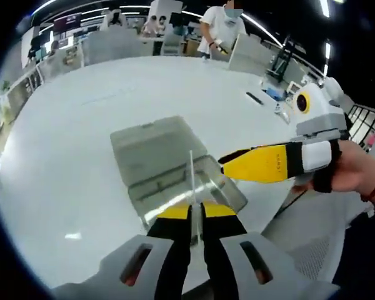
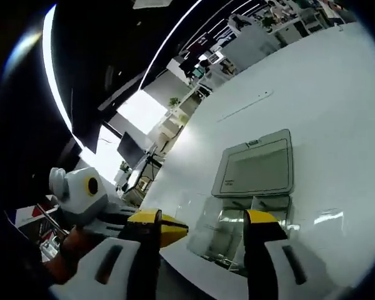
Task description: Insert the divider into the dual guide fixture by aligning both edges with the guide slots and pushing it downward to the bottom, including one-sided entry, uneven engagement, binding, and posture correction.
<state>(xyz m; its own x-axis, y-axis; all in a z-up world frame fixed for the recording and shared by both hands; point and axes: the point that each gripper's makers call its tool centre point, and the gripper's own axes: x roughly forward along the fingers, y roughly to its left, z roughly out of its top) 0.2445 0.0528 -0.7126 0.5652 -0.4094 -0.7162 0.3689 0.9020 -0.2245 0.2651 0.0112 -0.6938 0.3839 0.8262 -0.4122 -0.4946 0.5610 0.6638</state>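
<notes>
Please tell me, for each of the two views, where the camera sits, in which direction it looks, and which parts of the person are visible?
Left gripper view: rides on the left hand-held gripper, looking down along its jaws, shut on a thin clear divider over the fixture; the person's hand holds the right hand-held gripper.
Right gripper view: rides on the right hand-held gripper, jaws open, rolled sideways; no hand clearly shows.
Shared: fixture, white table.

Both views near, above, share fixture (image 1: 175, 169).

Right claw (image 2: 203, 228) agape, clear fixture (image 2: 253, 187) (lidded) beyond
</notes>
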